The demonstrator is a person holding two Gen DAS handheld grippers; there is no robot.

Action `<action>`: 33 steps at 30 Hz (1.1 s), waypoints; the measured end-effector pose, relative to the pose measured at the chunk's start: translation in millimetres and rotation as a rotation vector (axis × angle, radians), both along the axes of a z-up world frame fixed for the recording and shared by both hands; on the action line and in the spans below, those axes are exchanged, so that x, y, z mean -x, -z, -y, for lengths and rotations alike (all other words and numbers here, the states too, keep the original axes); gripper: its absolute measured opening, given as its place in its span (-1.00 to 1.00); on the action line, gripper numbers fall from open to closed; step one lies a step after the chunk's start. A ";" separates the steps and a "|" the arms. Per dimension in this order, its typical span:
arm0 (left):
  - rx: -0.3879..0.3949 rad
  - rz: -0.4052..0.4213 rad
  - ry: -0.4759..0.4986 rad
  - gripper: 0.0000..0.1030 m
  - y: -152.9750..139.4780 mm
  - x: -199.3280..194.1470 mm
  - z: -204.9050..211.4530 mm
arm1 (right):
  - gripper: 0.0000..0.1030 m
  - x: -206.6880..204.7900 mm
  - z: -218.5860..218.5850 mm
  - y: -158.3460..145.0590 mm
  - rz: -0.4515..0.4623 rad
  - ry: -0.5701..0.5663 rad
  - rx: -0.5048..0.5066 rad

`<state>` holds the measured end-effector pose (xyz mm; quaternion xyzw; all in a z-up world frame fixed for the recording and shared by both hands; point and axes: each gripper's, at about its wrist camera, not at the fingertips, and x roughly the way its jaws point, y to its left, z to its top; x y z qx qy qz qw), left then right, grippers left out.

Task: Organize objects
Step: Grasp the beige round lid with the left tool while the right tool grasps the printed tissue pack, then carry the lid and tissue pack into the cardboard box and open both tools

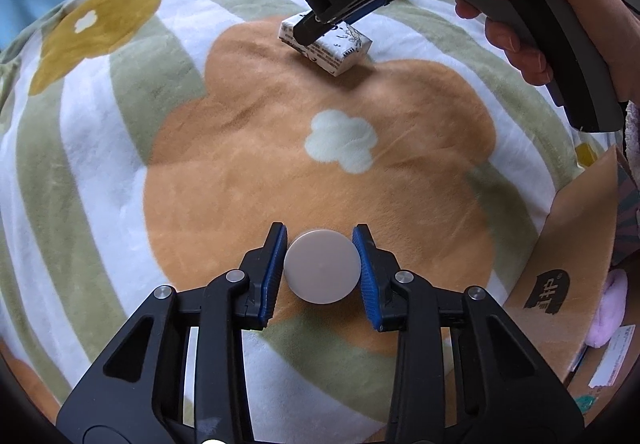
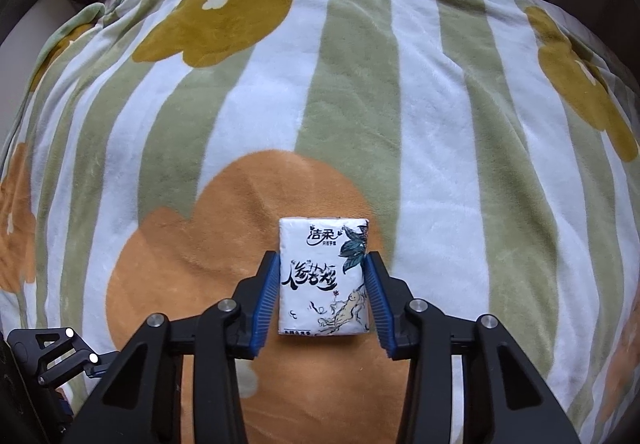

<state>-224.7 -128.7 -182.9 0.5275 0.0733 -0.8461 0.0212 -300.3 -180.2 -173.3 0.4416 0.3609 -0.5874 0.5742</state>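
Note:
My left gripper [image 1: 322, 270] is shut on a round off-white disc [image 1: 322, 268], its blue pads against both sides, just above the flowered blanket [image 1: 224, 147]. My right gripper [image 2: 322, 296] is shut on a small white tissue pack [image 2: 323, 276] with black lettering and a plant drawing; its pads touch the pack's long sides. In the left wrist view the right gripper [image 1: 310, 29] holds the tissue pack [image 1: 332, 47] over the far edge of the orange flower, with the hand on its handle at the upper right.
The blanket has green and white stripes with orange and mustard flowers. A brown cardboard box [image 1: 568, 276] stands at the right edge, with a pink plush thing [image 1: 610, 308] inside. Part of the left gripper [image 2: 60, 356] shows at the right wrist view's lower left.

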 end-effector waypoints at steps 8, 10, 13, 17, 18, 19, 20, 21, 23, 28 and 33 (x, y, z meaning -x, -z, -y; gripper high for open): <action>0.022 -0.032 -0.035 -0.40 -31.7 -12.5 -2.2 | -0.24 2.5 -15.1 -25.7 0.018 0.002 0.043; 0.039 -0.040 -0.047 -0.40 -44.8 -18.5 -5.6 | -0.24 1.7 -21.8 -35.3 0.022 -0.001 0.058; 0.061 -0.057 -0.051 -0.39 -63.9 -25.9 -13.4 | -0.24 0.4 -37.5 -55.8 0.026 -0.011 0.091; 0.115 -0.079 -0.064 -0.39 -93.1 -37.4 -29.6 | -0.24 -0.7 -61.0 -82.9 0.028 -0.029 0.133; 0.134 -0.082 -0.074 -0.39 -99.8 -41.4 -34.0 | -0.24 -0.9 -69.3 -91.6 0.028 -0.036 0.144; 0.148 -0.084 -0.083 -0.39 -104.9 -45.0 -37.4 | -0.24 -0.7 -76.2 -97.7 0.025 -0.040 0.153; 0.158 -0.088 -0.091 -0.39 -109.8 -49.6 -41.2 | -0.24 -1.3 -84.5 -104.8 0.022 -0.046 0.164; 0.171 -0.092 -0.100 -0.39 -114.6 -55.2 -45.5 | -0.24 -2.0 -96.3 -114.2 0.024 -0.056 0.181; 0.188 -0.095 -0.120 -0.39 -122.3 -65.2 -52.6 | -0.24 -3.0 -114.2 -126.7 0.031 -0.070 0.205; 0.225 -0.105 -0.185 -0.39 -137.8 -93.6 -74.4 | -0.24 -6.4 -163.1 -149.2 0.025 -0.084 0.254; 0.243 -0.112 -0.215 -0.39 -140.4 -118.7 -100.6 | -0.24 -13.5 -216.9 -154.8 0.043 -0.115 0.279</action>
